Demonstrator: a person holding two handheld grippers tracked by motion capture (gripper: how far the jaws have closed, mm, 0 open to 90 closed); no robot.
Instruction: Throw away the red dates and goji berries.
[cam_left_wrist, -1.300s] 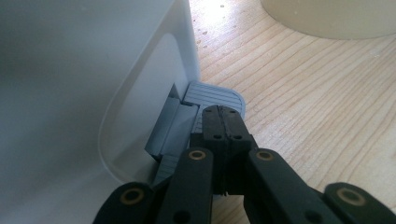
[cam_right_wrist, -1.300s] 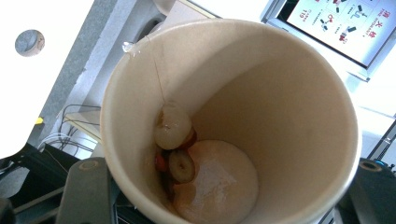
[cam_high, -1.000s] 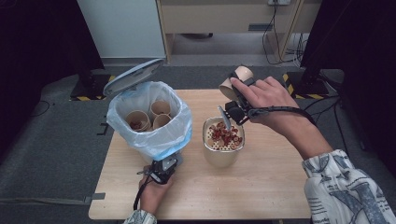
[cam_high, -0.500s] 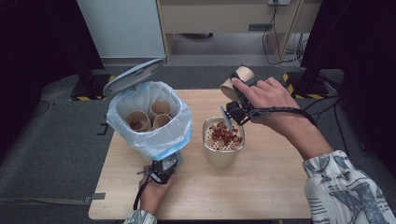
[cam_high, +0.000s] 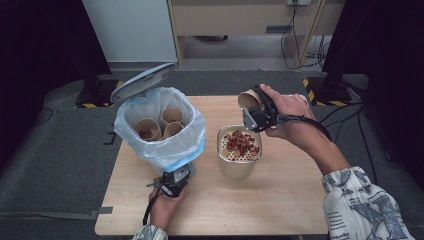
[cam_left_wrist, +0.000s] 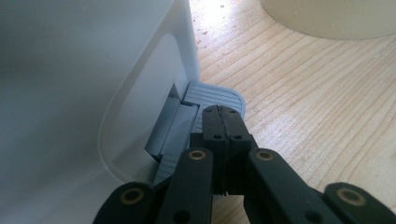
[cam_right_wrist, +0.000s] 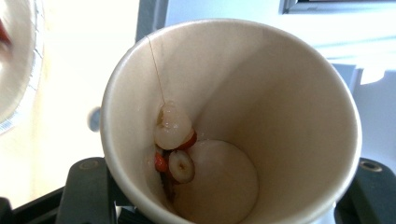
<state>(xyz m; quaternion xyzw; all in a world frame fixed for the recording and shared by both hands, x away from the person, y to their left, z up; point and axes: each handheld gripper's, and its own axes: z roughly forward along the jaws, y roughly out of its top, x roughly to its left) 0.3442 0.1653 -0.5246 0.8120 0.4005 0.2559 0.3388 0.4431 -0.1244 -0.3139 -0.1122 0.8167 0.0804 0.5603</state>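
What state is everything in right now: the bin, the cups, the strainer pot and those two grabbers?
Bin lid: up, open.
Pedal: under the left gripper's tips.
Left gripper: shut.
Bin bag: holds several paper cups, upright.
Cup: tilted, nearly empty, a few bits stuck inside.
Right gripper: shut on cup.
Strainer pot: upright, topped with red and pale bits.

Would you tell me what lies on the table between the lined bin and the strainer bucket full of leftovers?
Bare wood: in the high view the bin and bucket stand apart, with table between them.
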